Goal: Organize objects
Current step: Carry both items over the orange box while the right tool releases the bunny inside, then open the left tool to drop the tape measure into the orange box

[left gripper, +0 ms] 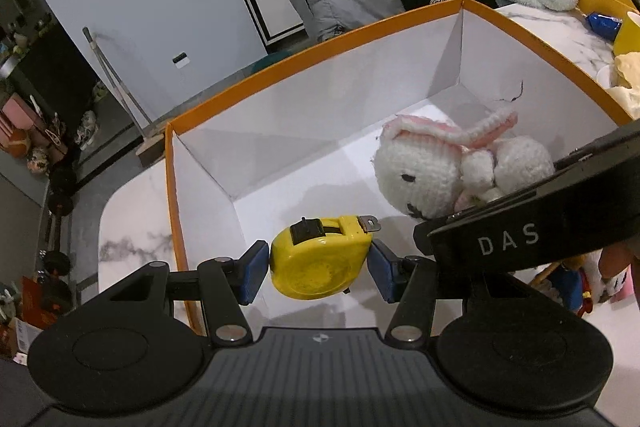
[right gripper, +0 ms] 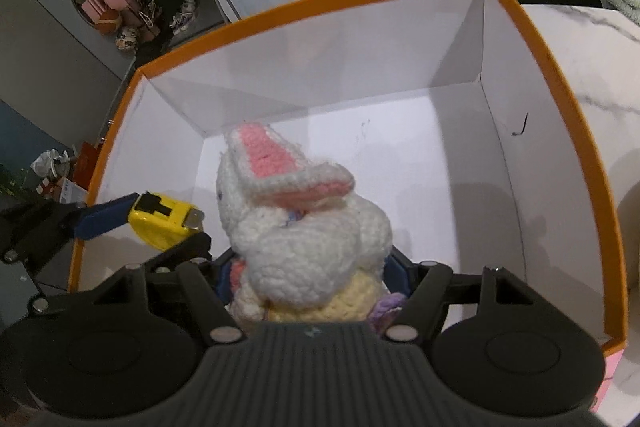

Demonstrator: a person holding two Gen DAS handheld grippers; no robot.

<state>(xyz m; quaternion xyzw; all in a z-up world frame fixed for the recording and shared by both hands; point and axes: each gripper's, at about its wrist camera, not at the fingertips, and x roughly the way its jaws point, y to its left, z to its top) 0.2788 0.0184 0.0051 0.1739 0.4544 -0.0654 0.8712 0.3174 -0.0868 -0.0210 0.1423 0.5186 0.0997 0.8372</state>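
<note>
Now both tongs hang over the orange box (right gripper: 576, 147), each with something in its grip. The left tongs (left gripper: 316, 267) pinch the yellow tape measure (left gripper: 320, 259) across its flat faces, blue pads (left gripper: 252, 273) pressed to either side, the tape's metal tip pointing forward and to the right, toward the other tool. The right tongs (right gripper: 308, 287) are clamped on the lower body of the crocheted rabbit (right gripper: 304, 227), which stands up out of them with its pink-lined ears flopped forward over the box interior.

So the relation that counts: straight below and ahead of both pairs of tongs lies the box's white floor, bare in both views. The tape measure sits just to the left of the rabbit, very near it but apart, and looks to be held above the floor at the near-left part of the box. The rabbit is centred, nearer the front wall than the back one.

My read is that both things are ready to be let go. The left tongs have clear floor directly under them; the right tongs would do well to release a touch forward so the rabbit does not topple onto the tape. The marble surface (right gripper: 580, 39) runs past the box on the right.
</note>
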